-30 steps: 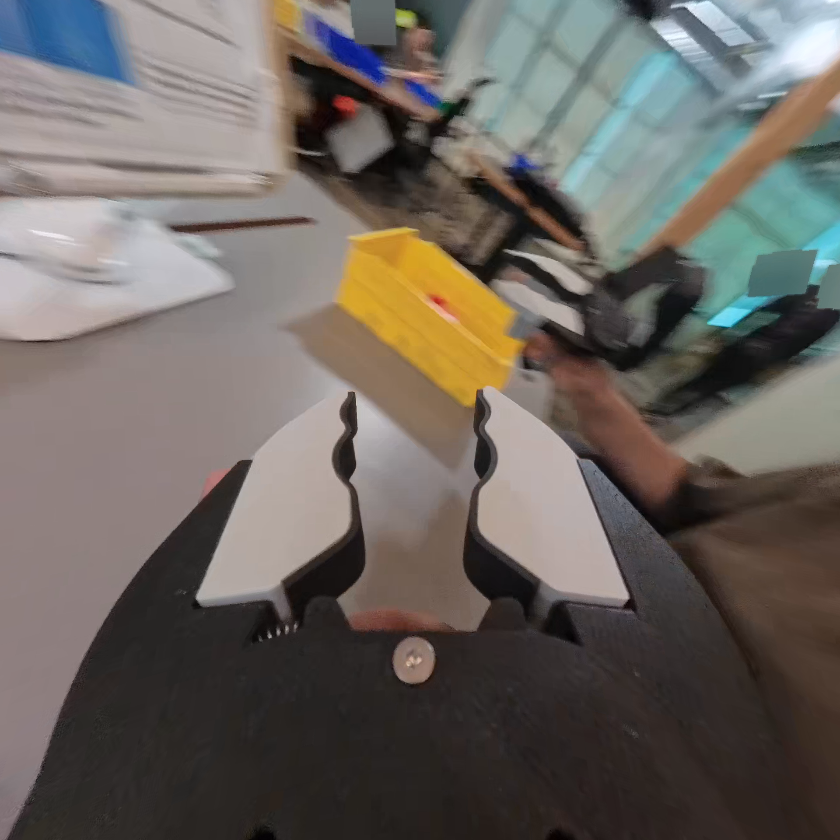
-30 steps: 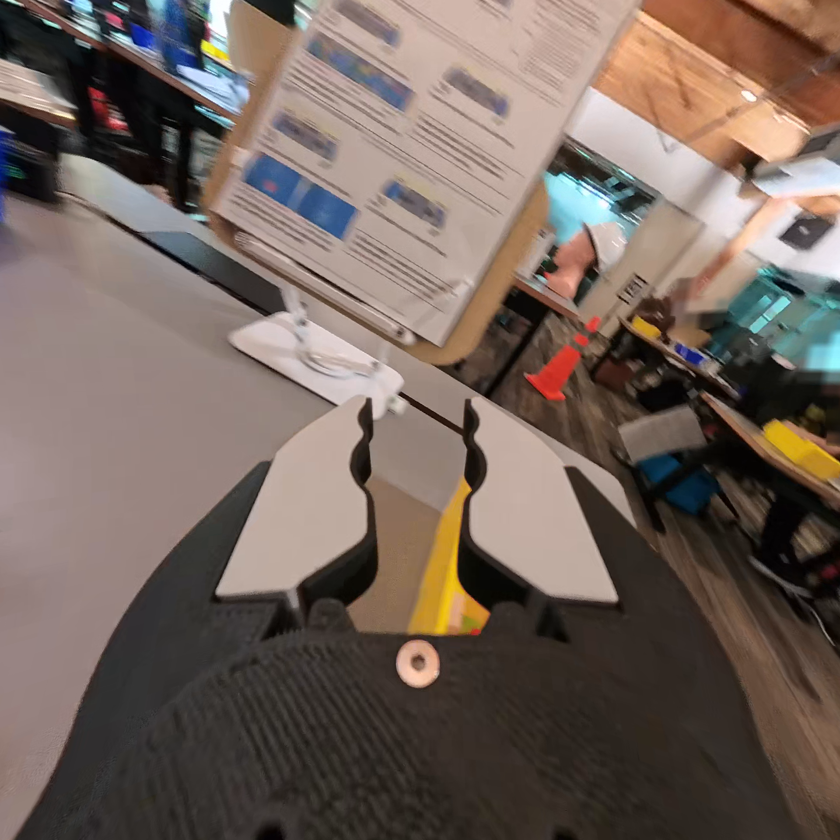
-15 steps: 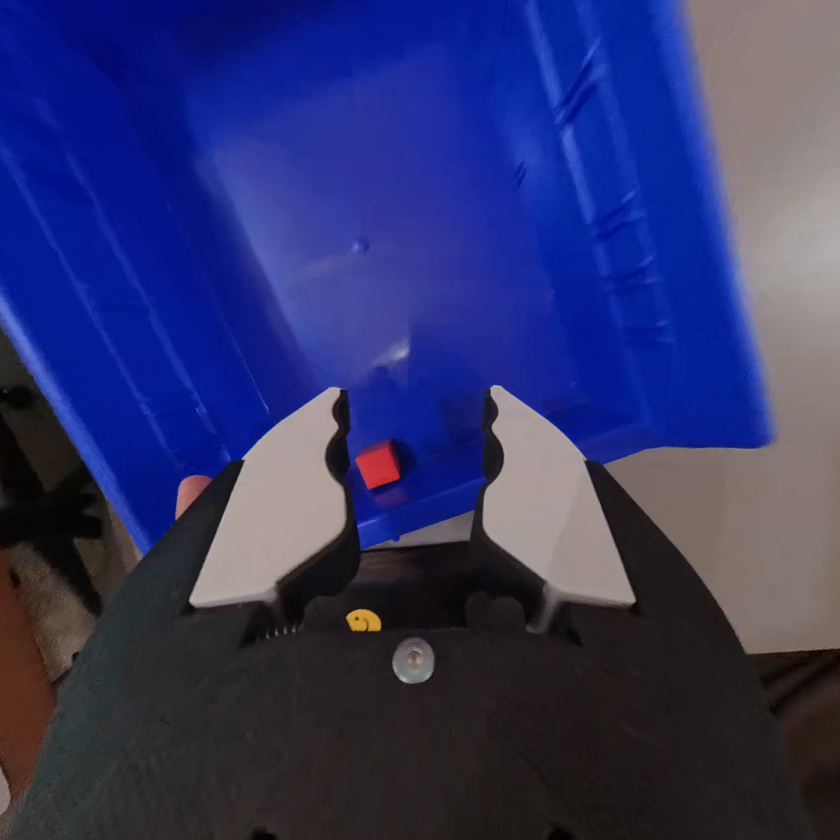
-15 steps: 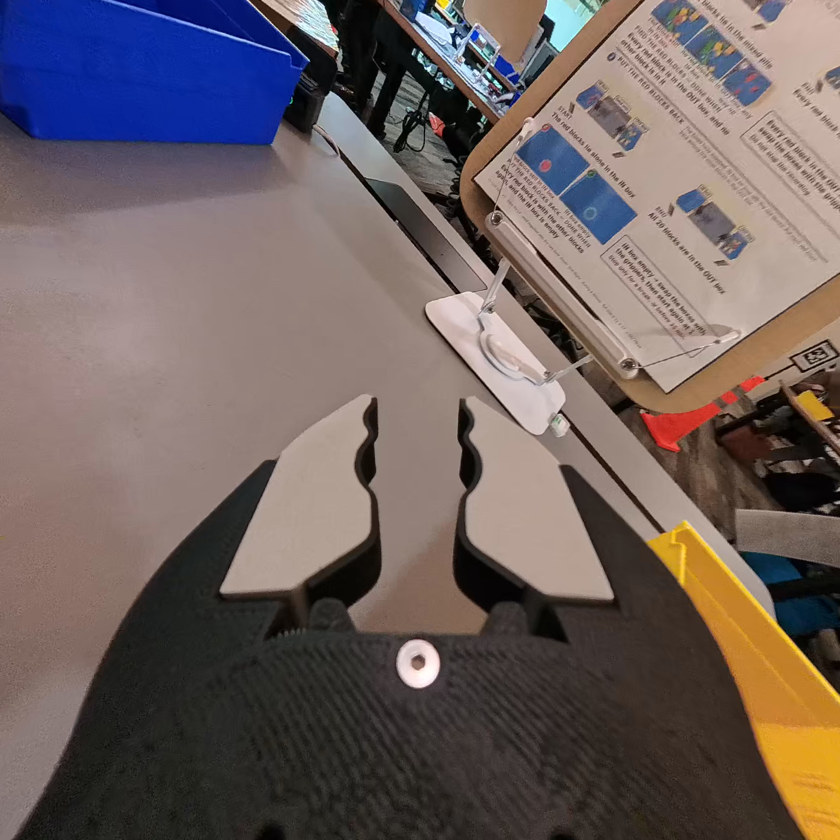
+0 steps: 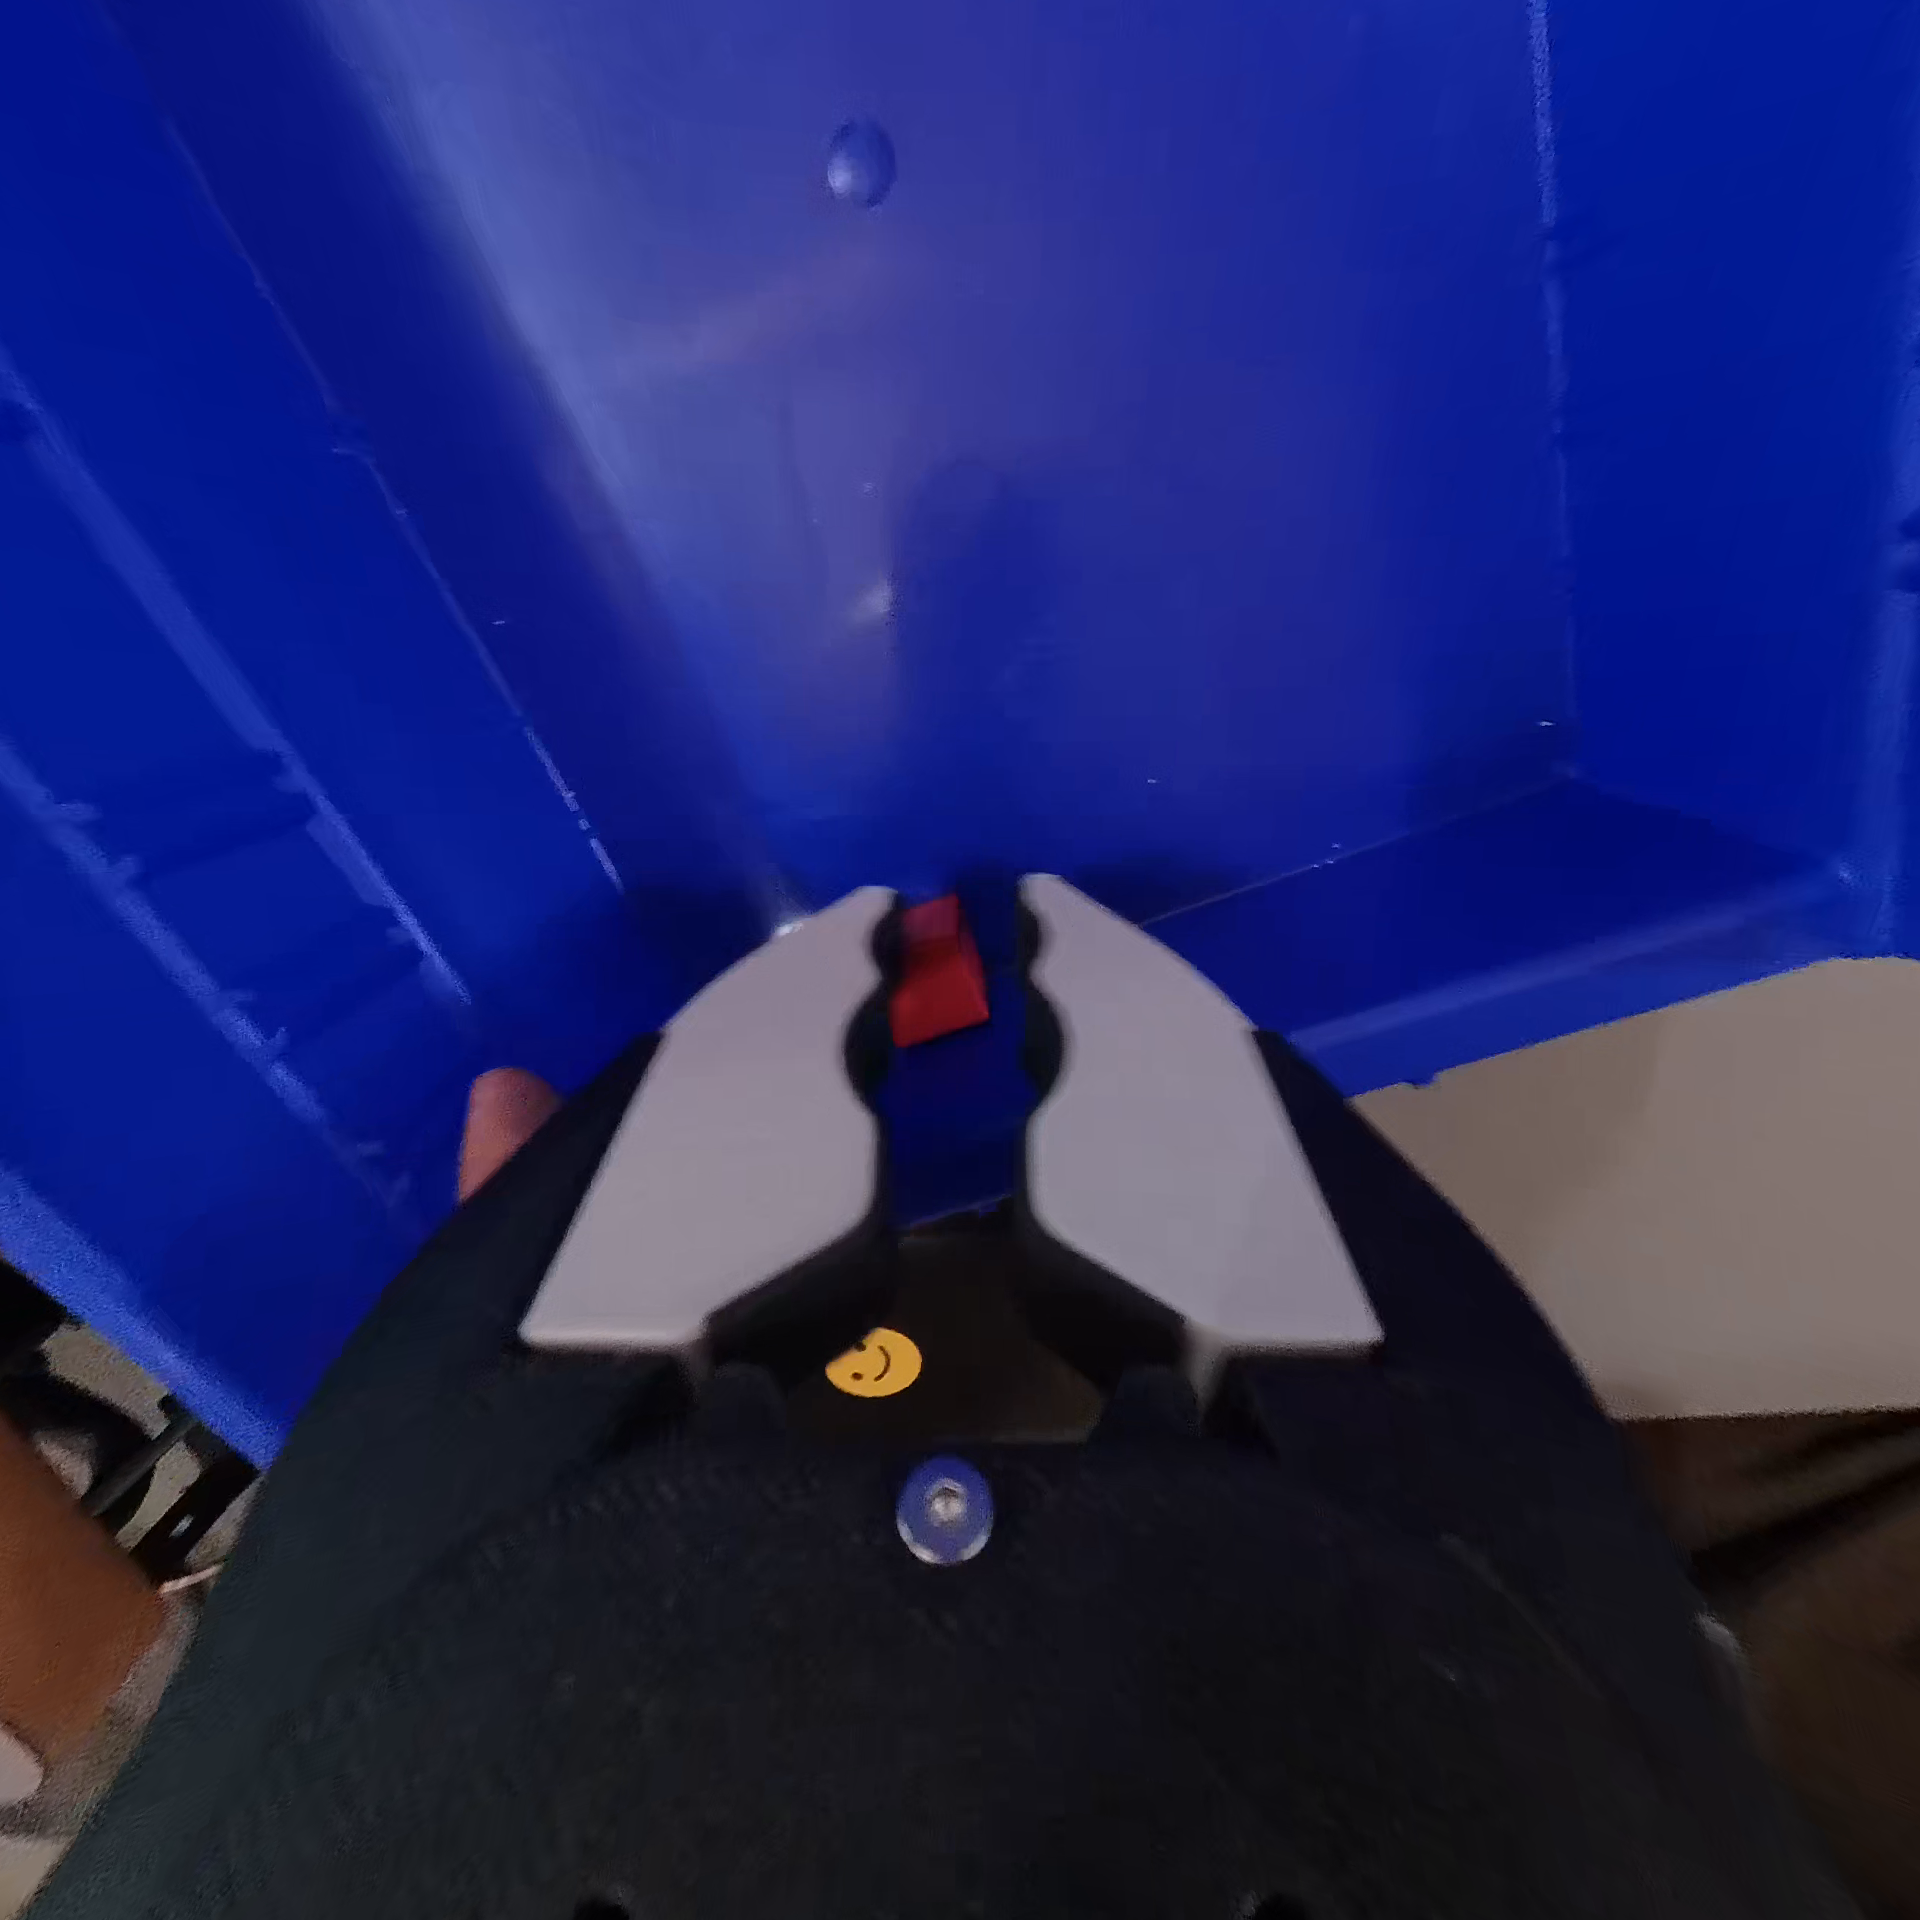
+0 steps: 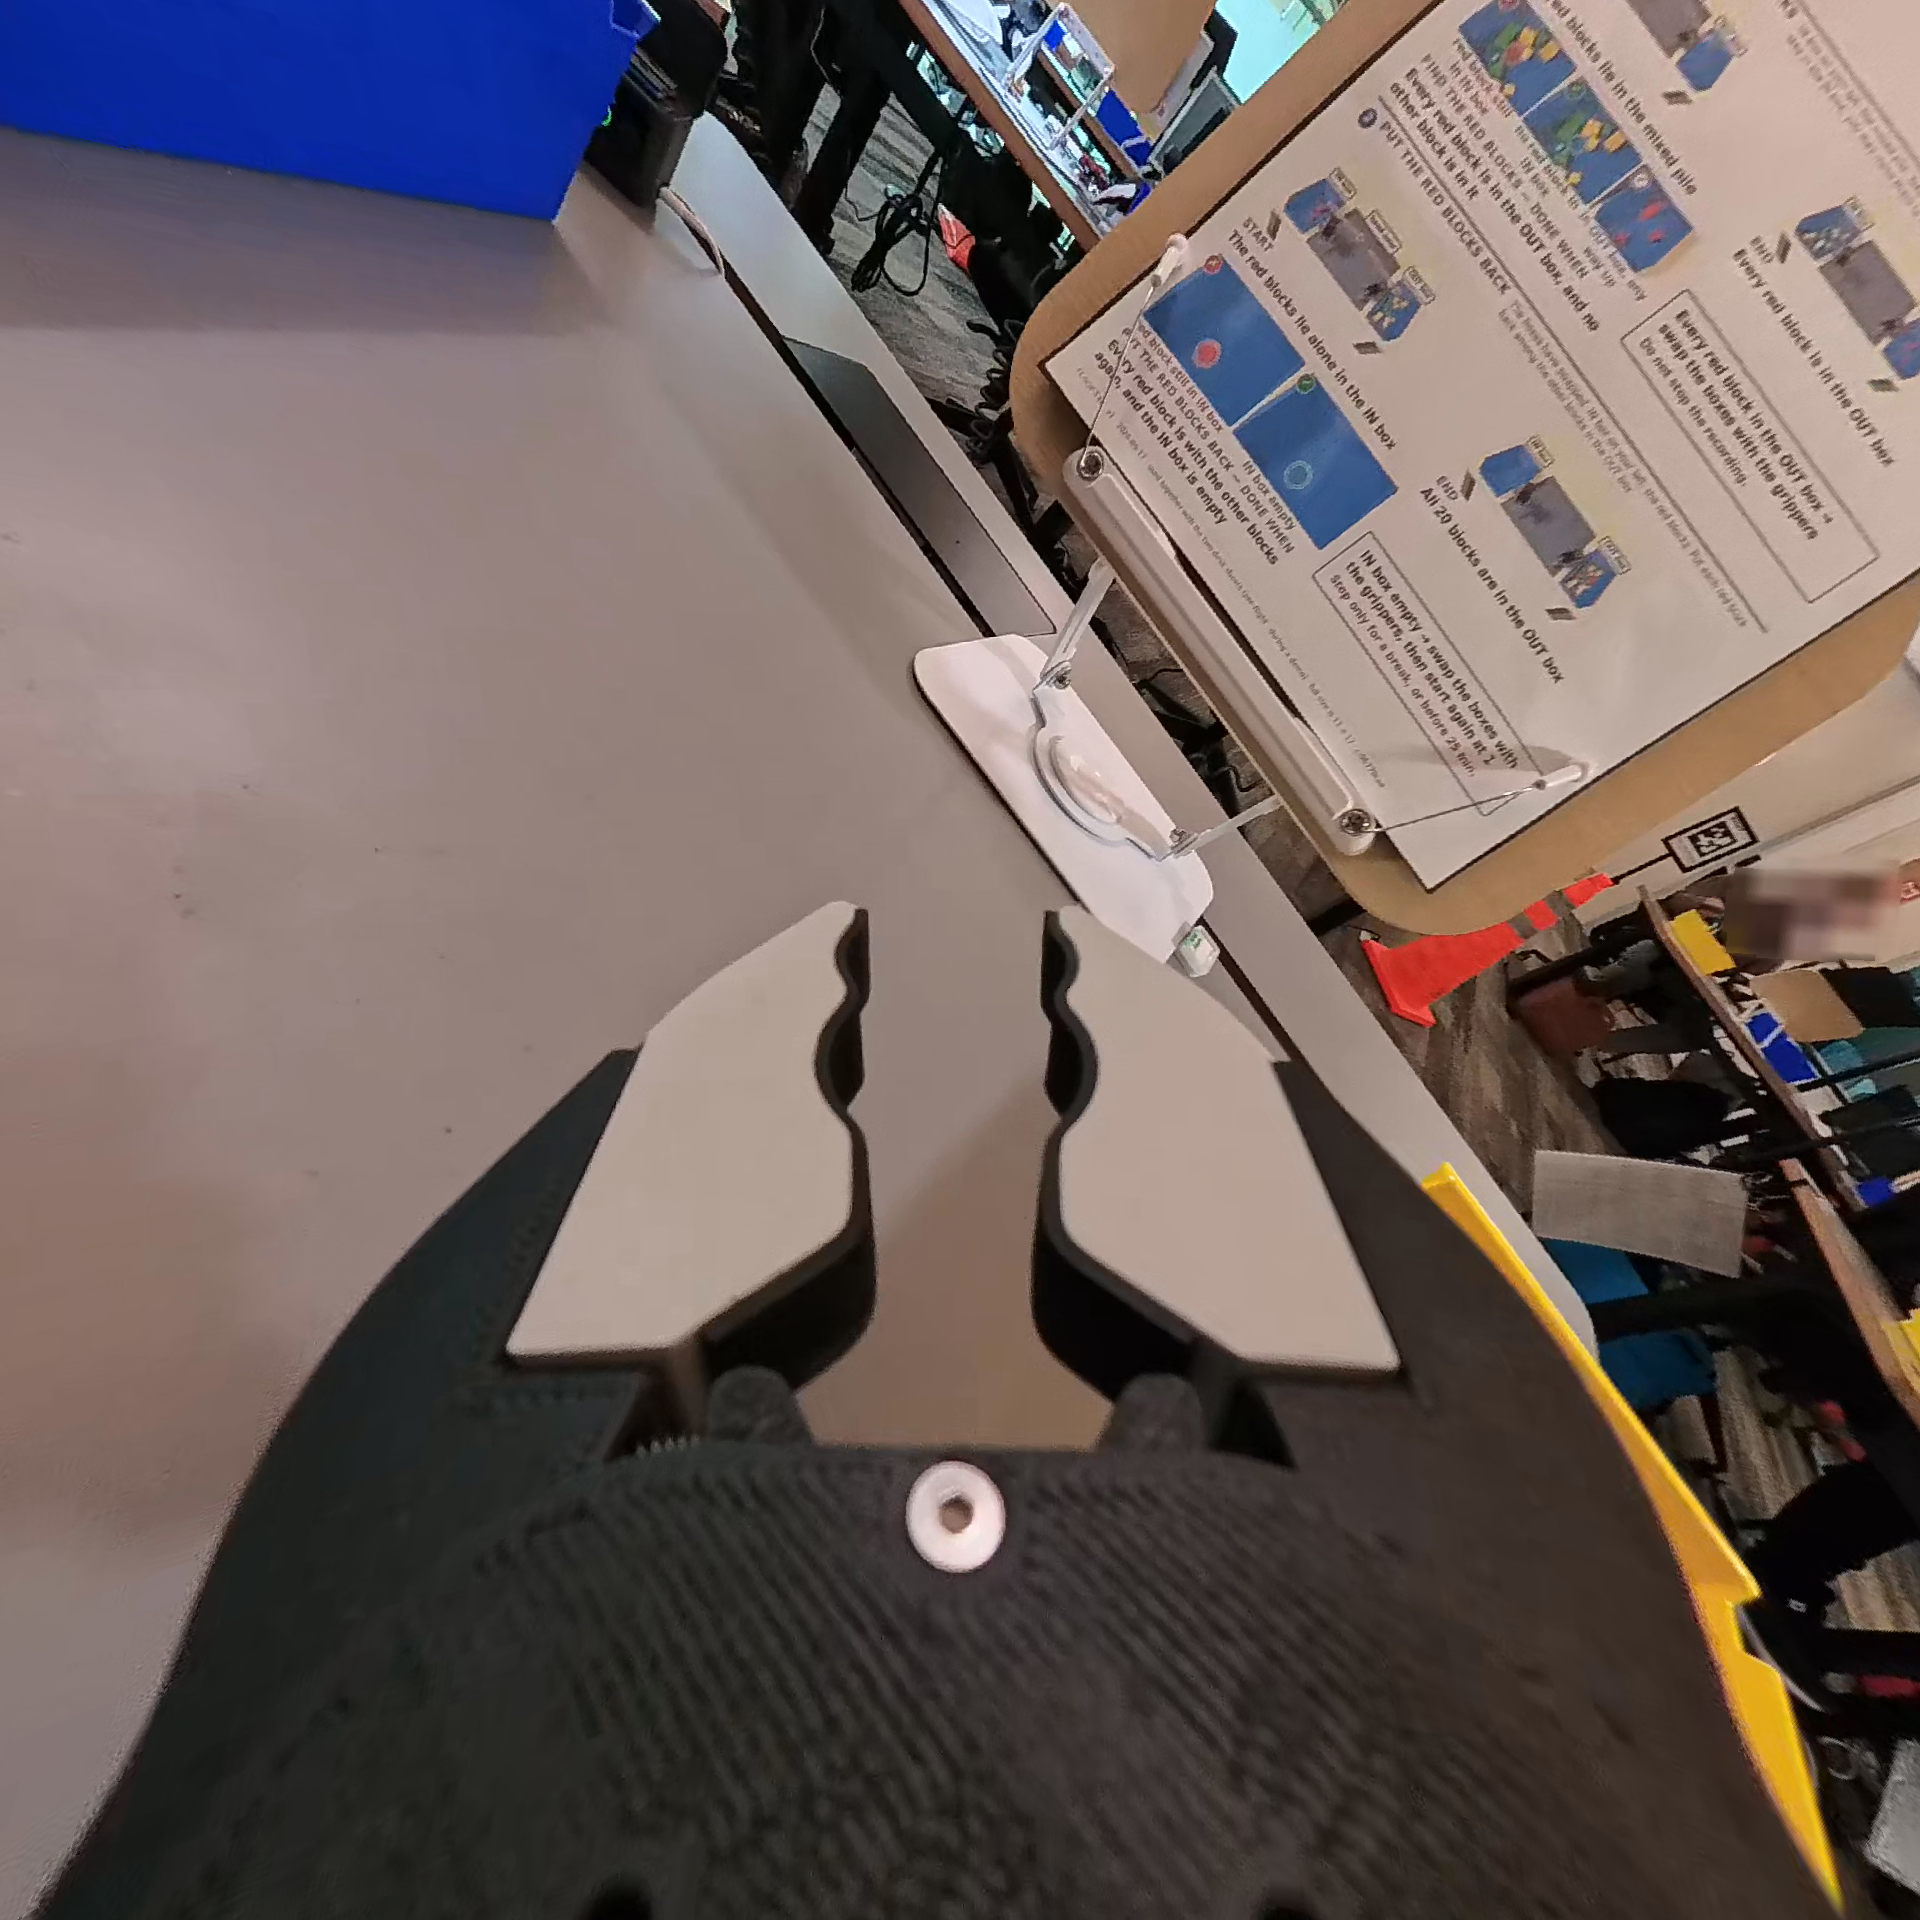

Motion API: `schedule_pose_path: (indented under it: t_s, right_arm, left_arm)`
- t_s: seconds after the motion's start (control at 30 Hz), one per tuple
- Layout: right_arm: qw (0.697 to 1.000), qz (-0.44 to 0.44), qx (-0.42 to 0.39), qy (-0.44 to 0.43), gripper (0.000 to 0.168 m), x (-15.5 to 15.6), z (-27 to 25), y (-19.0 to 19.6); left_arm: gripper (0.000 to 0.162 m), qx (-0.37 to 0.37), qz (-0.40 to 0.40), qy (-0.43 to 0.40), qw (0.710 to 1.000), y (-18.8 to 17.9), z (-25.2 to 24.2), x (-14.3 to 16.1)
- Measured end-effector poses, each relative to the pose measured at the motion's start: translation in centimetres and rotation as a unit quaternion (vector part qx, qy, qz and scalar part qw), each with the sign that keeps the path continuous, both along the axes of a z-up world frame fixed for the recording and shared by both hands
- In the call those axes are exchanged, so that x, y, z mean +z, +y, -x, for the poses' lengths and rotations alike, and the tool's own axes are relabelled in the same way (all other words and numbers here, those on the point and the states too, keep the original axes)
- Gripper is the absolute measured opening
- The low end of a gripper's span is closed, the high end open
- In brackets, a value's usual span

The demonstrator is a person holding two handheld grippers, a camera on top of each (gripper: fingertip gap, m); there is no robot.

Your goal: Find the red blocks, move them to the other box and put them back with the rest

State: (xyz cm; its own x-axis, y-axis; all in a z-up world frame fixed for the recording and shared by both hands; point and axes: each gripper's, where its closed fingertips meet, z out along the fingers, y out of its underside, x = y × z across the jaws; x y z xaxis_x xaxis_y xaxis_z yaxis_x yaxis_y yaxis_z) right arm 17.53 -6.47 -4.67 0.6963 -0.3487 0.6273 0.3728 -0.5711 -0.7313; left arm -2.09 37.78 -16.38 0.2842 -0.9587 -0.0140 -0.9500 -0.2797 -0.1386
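A: What does the left wrist view show?

B: The left gripper [image 5: 954,902] reaches into a blue box [image 5: 1195,436] that fills most of the view. A single red block [image 5: 933,985] lies on the box floor near the low front wall, between the two grey fingers [image 5: 748,1122]. The jaws stand partly apart, with the block close against the left finger and a blue gap on its right side. Whether the jaws press on the block cannot be told; the picture is a little blurred. A fingertip [image 5: 501,1122] of the person shows at the gripper's left edge. To the lower right, past the box's front rim, is a strip of pale grey bench [image 5: 1621,1174].

A: And the right wrist view?

B: The right gripper [image 6: 954,940] hovers over the grey bench [image 6: 364,727], its jaws open and holding nothing. The blue box [image 6: 291,94] sits at the far upper left of the bench. Further right, a white stand [image 6: 1060,790] at the bench edge carries a tilted instruction board [image 6: 1558,395] with printed pictures. At the right edge, just beside the gripper's black body, runs the rim of a yellow box [image 6: 1621,1455]. Beyond the bench, an orange cone [image 6: 1444,961] stands on the floor.
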Motion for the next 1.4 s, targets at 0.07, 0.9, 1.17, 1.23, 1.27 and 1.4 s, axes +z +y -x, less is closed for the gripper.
schedule_pose_path:
  t_s: [0.07,0.9,1.17,1.23,1.27,1.4]
  right_arm:
    - [1.000,0.002,0.000,-0.004,0.032,0.0,0.0,0.0]
    - [1.000,-0.007,0.014,-0.017,0.028,0.5,1.2,0.0]
    - [0.999,-0.030,0.016,0.007,0.028,0.7,0.8,-0.7]
    - [0.999,-0.038,0.017,0.017,0.028,0.7,0.8,-0.6]
    - [0.999,-0.041,0.018,0.021,0.028,0.7,0.9,-0.5]
    - [0.998,-0.055,0.033,0.028,0.029,0.8,1.8,0.5]
  left_arm:
    - [0.004,-0.009,0.010,-0.008,1.000,-0.3,-0.2,0.0]
    - [0.040,-0.087,0.028,0.276,0.957,-0.4,1.9,0.1]
    - [0.026,-0.098,0.038,0.141,0.984,0.0,-2.6,4.0]
    - [0.026,-0.081,0.031,0.025,0.996,0.3,-6.0,8.2]
    - [0.025,-0.081,0.038,-0.048,0.995,-0.3,-7.8,10.6]
    - [0.025,-0.161,0.078,-0.306,0.935,-6.8,-12.1,20.3]
